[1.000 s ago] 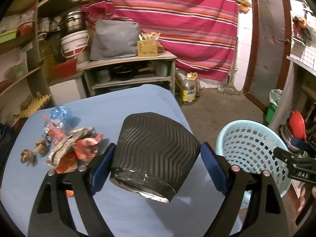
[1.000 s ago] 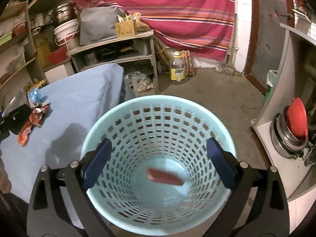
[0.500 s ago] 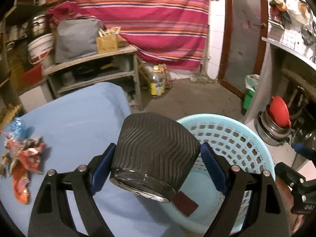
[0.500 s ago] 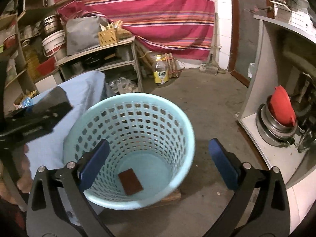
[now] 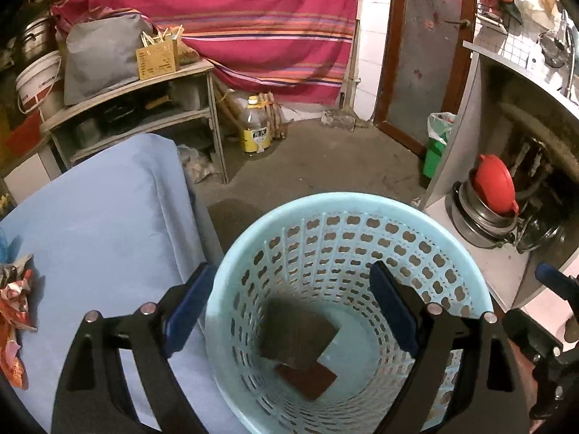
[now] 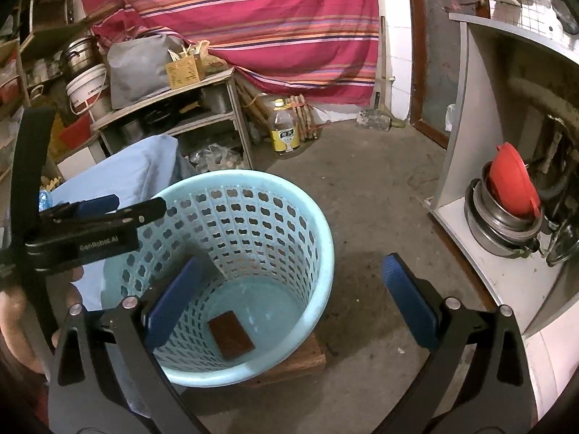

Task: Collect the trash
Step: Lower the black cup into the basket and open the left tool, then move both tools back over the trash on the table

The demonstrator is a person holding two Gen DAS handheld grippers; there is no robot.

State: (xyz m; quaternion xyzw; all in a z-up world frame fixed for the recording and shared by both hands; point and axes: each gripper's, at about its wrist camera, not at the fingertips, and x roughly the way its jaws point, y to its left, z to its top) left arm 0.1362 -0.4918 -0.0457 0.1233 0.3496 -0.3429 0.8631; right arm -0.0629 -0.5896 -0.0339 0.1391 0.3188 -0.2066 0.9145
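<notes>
My left gripper (image 5: 289,275) hangs open over the light blue perforated basket (image 5: 448,253), with nothing between its blue pads. Below the jaws, inside the basket, a dark blurred cup (image 5: 296,336) lies over a flat brown piece (image 5: 307,376). Crumpled red and silver wrappers (image 5: 14,296) lie at the left edge of the blue-covered table (image 5: 101,217). My right gripper (image 6: 291,262) is open and empty, low over the near right rim of the basket (image 6: 318,224). The brown piece (image 6: 231,332) shows on the basket floor, and the left gripper (image 6: 108,213) reaches in from the left.
The basket stands on a wooden block (image 6: 304,358) on the concrete floor, right beside the table's edge. A metal counter with stacked pots and a red lid (image 6: 514,184) is at the right. A shelf unit (image 5: 144,108) and an oil bottle (image 5: 257,130) stand behind.
My left gripper swung right from the table to above the basket, carrying a black ribbed cup. The cup has left the jaws and now lies inside the basket. The right gripper shifted right.
</notes>
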